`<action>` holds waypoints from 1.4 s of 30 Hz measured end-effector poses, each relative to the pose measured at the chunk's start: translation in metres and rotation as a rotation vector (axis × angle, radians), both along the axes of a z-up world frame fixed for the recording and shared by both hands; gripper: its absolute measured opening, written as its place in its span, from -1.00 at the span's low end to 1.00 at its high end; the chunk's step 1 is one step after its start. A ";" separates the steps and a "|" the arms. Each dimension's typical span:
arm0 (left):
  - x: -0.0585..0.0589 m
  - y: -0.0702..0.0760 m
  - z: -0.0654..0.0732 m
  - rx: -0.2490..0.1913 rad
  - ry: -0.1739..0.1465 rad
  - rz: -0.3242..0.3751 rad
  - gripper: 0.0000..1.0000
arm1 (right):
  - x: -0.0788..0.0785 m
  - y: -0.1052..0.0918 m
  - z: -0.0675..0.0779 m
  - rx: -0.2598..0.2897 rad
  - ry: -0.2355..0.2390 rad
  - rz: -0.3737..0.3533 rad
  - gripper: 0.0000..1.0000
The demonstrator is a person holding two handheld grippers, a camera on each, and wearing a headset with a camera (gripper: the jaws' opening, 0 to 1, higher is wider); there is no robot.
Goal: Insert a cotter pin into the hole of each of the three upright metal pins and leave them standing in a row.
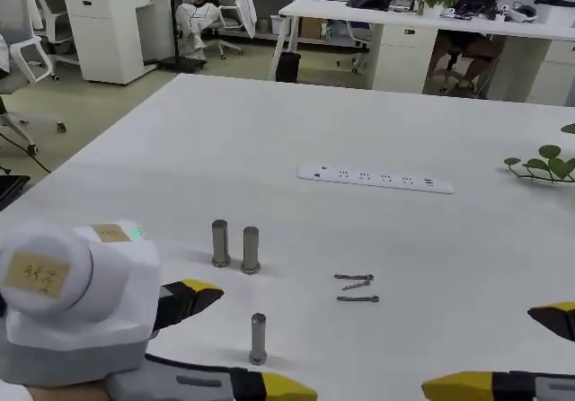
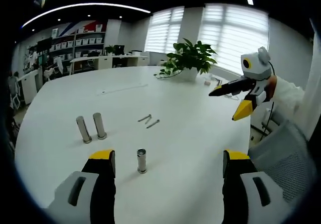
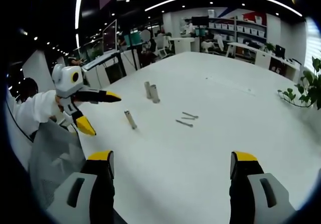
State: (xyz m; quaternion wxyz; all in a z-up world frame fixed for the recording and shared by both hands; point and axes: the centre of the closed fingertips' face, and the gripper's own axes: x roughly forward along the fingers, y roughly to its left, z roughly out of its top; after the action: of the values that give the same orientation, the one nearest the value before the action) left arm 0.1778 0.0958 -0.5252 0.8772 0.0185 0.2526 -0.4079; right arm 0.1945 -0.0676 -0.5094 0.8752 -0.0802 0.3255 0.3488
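While gripping nothing: head view, two pins [image 1: 220,243] upright left of centre, third pin [image 1: 258,338] below, cotter pins [image 1: 357,287] flat mid-frame; left gripper view, left tongs [image 2: 169,158] gaping toward third pin, likely to steady it; right gripper view, right tongs [image 3: 173,158] released, facing cotter pins.

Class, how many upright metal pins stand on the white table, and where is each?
3. The left pin and the right pin stand side by side; the lone pin stands nearer the person. None seems hidden.
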 end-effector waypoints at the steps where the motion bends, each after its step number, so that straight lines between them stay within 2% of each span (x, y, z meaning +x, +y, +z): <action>1: -0.001 0.000 -0.003 0.007 0.004 -0.006 0.82 | 0.000 0.000 0.000 -0.001 0.000 0.002 0.89; 3: -0.007 0.000 -0.007 0.011 0.027 -0.028 0.86 | 0.001 0.000 0.001 -0.004 -0.009 0.018 0.87; 5: -0.012 -0.001 -0.007 -0.002 0.036 -0.042 0.94 | 0.002 0.000 0.003 -0.014 -0.022 0.044 0.76; 8: -0.017 -0.002 -0.004 -0.011 0.040 -0.062 0.97 | 0.005 0.000 0.007 -0.023 -0.038 0.063 0.67; 9: -0.019 -0.002 -0.003 -0.014 0.042 -0.065 0.97 | 0.010 0.000 0.009 -0.031 -0.062 0.072 0.63; 10: -0.021 -0.002 -0.002 -0.017 0.039 -0.070 0.97 | 0.013 -0.001 0.011 -0.035 -0.076 0.074 0.57; 13: -0.024 -0.002 0.001 -0.026 0.034 -0.070 0.97 | 0.017 0.003 0.016 -0.025 -0.076 0.120 0.31; 14: -0.022 0.000 0.001 -0.016 0.025 -0.063 0.97 | 0.020 0.003 0.017 -0.028 -0.079 0.129 0.25; 15: -0.020 0.003 -0.001 -0.001 0.023 -0.047 0.97 | 0.023 0.003 0.017 -0.047 -0.081 0.149 0.23; 18: -0.017 0.004 -0.001 -0.006 0.030 -0.033 0.97 | 0.033 0.002 0.014 -0.115 -0.086 0.202 0.23; 22: -0.016 0.005 0.003 -0.010 0.018 -0.018 0.97 | 0.048 0.007 0.014 -0.155 -0.109 0.263 0.19; 23: -0.016 0.005 0.003 -0.008 0.017 -0.017 0.97 | 0.051 0.008 0.013 -0.159 -0.105 0.279 0.18; 27: -0.016 0.005 0.005 -0.004 0.013 -0.008 0.97 | 0.064 0.010 0.005 -0.240 -0.097 0.362 0.15; 30: -0.015 0.002 0.010 -0.036 0.015 0.020 0.97 | 0.074 0.015 0.002 -0.266 -0.097 0.414 0.13; 32: -0.013 0.001 0.014 -0.048 0.004 0.037 0.97 | 0.079 0.019 -0.001 -0.279 -0.099 0.447 0.10; 36: -0.012 0.000 0.018 -0.047 -0.005 0.052 0.95 | 0.082 0.025 -0.010 -0.307 -0.076 0.527 -0.16; 37: -0.012 0.001 0.018 -0.044 -0.006 0.055 0.95 | 0.090 0.025 -0.014 -0.315 -0.075 0.538 -0.19; 39: -0.012 0.001 0.019 -0.041 -0.014 0.067 0.95 | 0.093 0.028 -0.019 -0.335 -0.067 0.572 -0.24; 40: -0.010 0.002 0.022 -0.047 -0.027 0.085 0.95 | 0.095 0.030 -0.021 -0.341 -0.064 0.587 -0.29; 42: -0.012 0.002 0.024 -0.068 -0.023 0.099 0.93 | 0.100 0.034 -0.024 -0.356 -0.067 0.610 -0.37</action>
State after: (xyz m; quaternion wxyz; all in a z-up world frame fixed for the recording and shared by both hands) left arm 0.1658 0.0976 -0.5011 0.8993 -0.0191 0.2289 -0.3723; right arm 0.2945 -0.0332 -0.5338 0.7133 -0.3364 0.3134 0.5290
